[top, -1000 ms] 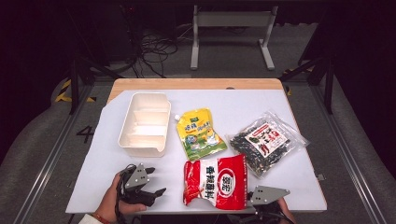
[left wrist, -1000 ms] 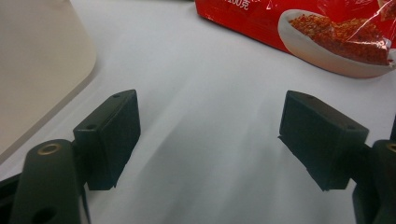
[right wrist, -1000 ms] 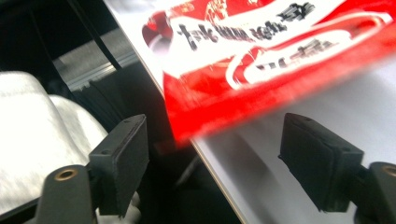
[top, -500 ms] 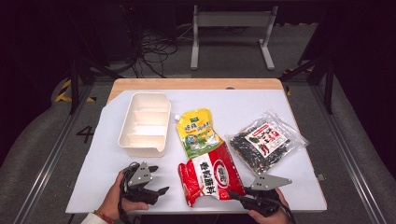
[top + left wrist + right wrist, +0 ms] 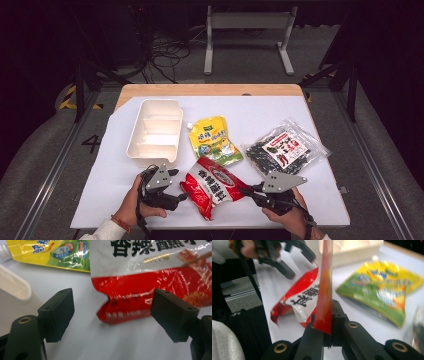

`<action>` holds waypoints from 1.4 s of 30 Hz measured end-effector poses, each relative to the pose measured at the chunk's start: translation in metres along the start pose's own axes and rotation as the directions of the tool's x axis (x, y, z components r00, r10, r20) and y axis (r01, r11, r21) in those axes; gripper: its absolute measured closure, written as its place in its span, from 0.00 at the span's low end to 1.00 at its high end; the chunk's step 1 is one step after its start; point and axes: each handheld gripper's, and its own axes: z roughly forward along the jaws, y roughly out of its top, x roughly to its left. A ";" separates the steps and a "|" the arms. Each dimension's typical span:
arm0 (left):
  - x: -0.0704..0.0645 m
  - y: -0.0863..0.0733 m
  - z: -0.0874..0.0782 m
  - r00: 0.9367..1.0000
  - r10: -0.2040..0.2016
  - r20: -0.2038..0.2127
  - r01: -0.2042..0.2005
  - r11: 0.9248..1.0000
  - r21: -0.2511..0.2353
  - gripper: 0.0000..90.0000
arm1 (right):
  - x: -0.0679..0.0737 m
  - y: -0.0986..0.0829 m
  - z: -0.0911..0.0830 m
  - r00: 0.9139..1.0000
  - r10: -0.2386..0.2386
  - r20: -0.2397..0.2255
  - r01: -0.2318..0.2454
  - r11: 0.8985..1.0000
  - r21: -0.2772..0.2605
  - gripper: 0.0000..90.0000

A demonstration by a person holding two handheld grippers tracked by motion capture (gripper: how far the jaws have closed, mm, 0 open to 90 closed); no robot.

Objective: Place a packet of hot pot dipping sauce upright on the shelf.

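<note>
1. High view first: the red bag (image 5: 214, 186) has swung round since a second ago. It lay square to you at the near edge; now it sits slanted, its right end lifted toward your right gripper (image 5: 248, 191).
2. Right gripper view confirms it: your jaws are clenched on the bag's edge (image 5: 323, 302), the seam standing upright between them. That grip is new; a second ago this gripper was well off to the right.
3. Your left gripper (image 5: 181, 196) has closed in on the bag's near-left corner. In the left gripper view the jaws are spread wide, the crumpled red corner (image 5: 117, 307) between them but not yet touched.
4. So one end is secured and the other is lined up; I judge a two-handed lift is next.
5. Around it: the yellow pouch (image 5: 214, 141) just beyond, the white tray (image 5: 152, 155) at far left, the dark snack bag (image 5: 283, 148) at right, all unmoved.
</note>
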 end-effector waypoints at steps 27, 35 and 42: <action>0.001 0.014 0.006 0.965 0.001 0.262 0.031 0.992 -0.120 1.00 | -0.004 0.030 0.018 1.000 0.016 -0.009 -0.017 0.989 -0.147 0.91; -0.001 0.012 -0.011 0.968 -0.011 0.249 0.053 0.985 -0.164 1.00 | -0.013 0.011 -0.004 0.994 0.100 0.038 -0.097 0.993 -0.070 0.43; 0.001 0.012 -0.029 0.985 -0.001 0.173 0.043 0.970 -0.237 1.00 | -0.025 -0.030 -0.031 0.974 0.221 0.048 -0.221 0.975 0.013 0.35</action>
